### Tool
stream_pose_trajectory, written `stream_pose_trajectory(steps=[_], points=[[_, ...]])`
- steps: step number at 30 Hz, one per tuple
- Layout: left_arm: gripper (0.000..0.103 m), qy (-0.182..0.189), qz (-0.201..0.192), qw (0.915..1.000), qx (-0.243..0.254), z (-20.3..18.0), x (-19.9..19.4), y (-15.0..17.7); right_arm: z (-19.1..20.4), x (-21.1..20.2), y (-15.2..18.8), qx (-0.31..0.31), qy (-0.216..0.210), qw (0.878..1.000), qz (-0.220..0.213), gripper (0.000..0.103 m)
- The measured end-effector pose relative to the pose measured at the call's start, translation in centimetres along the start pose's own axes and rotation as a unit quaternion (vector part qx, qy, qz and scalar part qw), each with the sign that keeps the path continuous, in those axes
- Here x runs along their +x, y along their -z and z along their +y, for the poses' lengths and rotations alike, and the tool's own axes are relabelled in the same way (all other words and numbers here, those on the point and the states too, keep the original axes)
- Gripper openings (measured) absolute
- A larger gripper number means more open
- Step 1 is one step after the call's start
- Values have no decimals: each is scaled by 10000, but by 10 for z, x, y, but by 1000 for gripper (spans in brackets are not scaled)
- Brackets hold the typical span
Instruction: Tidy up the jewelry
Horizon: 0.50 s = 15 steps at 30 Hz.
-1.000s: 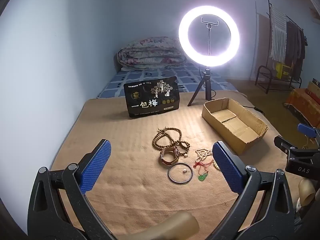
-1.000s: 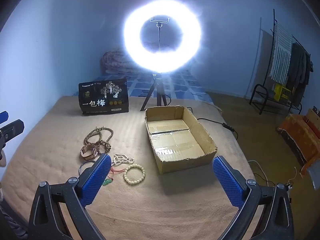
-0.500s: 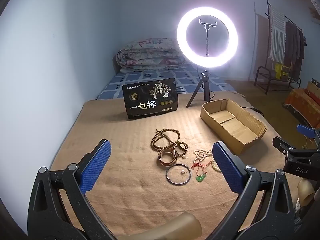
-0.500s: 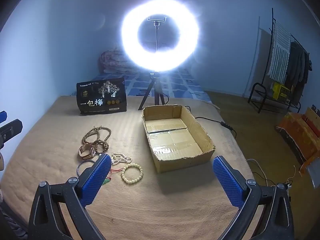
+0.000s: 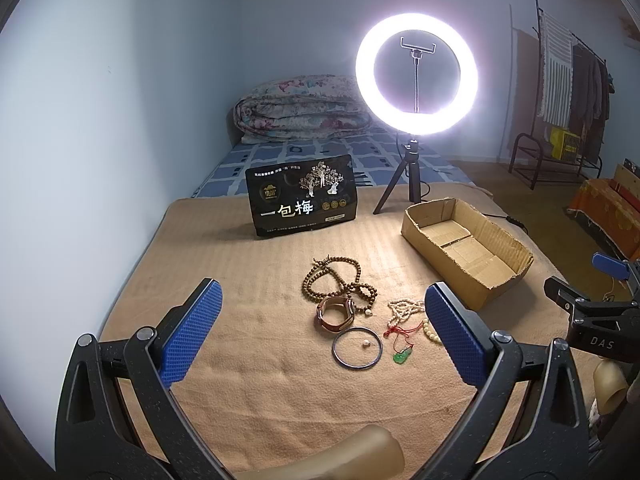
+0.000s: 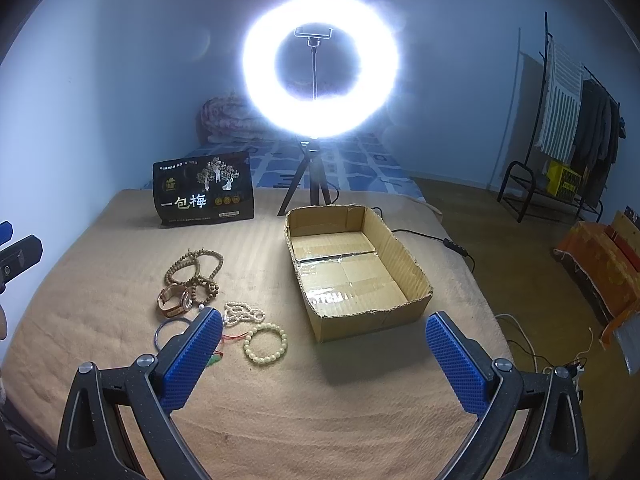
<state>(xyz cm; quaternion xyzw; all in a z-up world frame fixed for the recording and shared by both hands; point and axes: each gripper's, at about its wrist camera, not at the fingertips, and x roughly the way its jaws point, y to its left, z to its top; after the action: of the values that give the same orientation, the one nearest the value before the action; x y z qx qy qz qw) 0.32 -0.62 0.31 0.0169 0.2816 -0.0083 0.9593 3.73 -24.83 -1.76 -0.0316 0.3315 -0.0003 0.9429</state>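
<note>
Hovering, left view: left gripper [image 5: 320, 334] spread wide, holding nothing, above the blanket [image 5: 248, 280].
Jewelry, left view: wooden beads [image 5: 334, 282], watch [image 5: 335, 313], bangle [image 5: 357, 347], jade pendant [image 5: 403, 356] lie left of the box [image 5: 466, 258].
Right view: right gripper [image 6: 322, 354] spread wide, holding nothing.
Jewelry, right view: pale bracelet [image 6: 266, 343] and pearl strand [image 6: 242, 313] lie left of the box [image 6: 404, 264], none inside.
Behind box: ring light [image 6: 320, 76], black bag [image 6: 204, 189].
</note>
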Motion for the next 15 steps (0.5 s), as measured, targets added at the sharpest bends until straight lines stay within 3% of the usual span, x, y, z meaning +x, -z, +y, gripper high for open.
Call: stream_pose_trajectory(steps=[15], points=[[103, 0, -9, 10000, -16, 1, 0, 2, -1, -1, 0, 13, -2, 10000, 1, 103]])
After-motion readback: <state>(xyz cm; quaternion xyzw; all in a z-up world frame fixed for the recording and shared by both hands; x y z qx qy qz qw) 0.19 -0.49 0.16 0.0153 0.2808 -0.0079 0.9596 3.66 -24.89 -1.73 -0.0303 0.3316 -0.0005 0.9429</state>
